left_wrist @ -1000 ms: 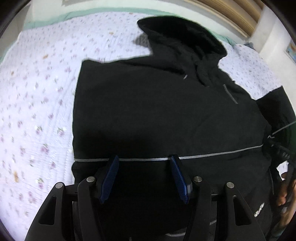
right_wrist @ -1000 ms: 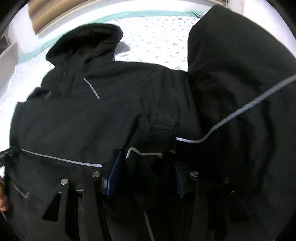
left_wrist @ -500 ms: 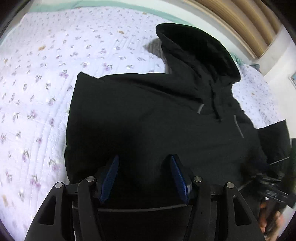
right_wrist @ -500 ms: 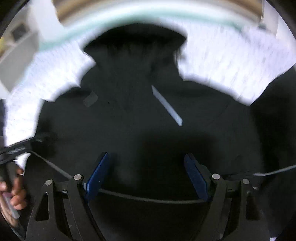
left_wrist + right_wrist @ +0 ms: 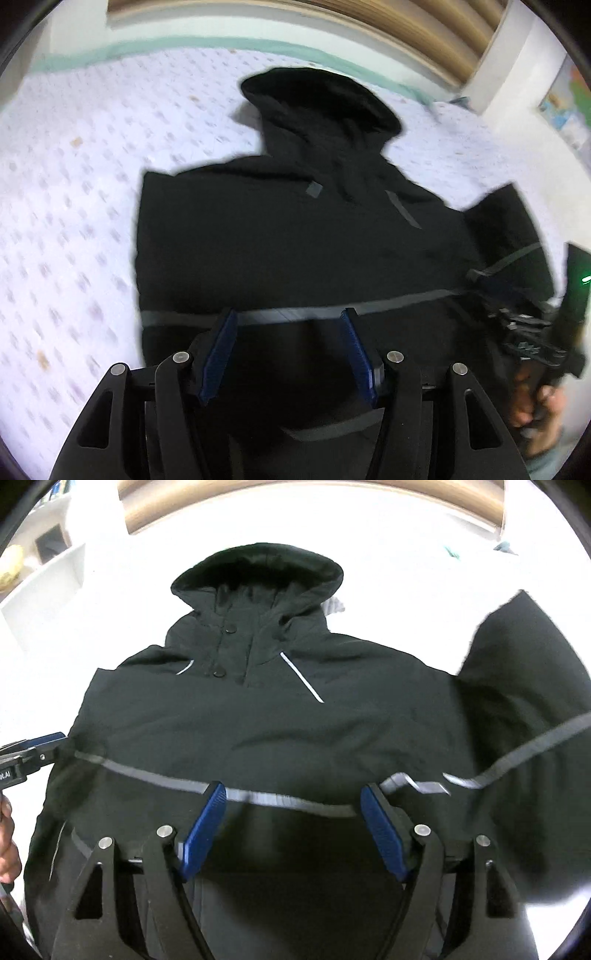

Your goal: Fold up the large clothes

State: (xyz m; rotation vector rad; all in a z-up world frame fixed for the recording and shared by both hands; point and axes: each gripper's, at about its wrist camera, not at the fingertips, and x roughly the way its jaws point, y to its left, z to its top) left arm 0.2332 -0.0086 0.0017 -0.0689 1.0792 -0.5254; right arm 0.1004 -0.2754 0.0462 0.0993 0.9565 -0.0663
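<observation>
Lettering shows on the black body of the left gripper (image 5: 55, 740) at the frame edge in the right wrist view, something like "AI", too clipped to read properly. The black hooded jacket with grey reflective stripes (image 5: 266, 731) lies front up, spread across the white quilted bedspread with small lilac flowers (image 5: 74, 206). Beyond the jacket's hood (image 5: 321, 96) runs a pale green border of the bed, then a wooden slatted headboard (image 5: 424, 26); a white shelf unit (image 5: 48, 590) stands to the left of the hood in the right wrist view. One sleeve (image 5: 524, 701) juts out to the jacket's right. Both tools hover over the chest stripe, blue-padded jaws spread wide, nothing between them: left one released, and the right gripper (image 5: 293, 805) released too.
</observation>
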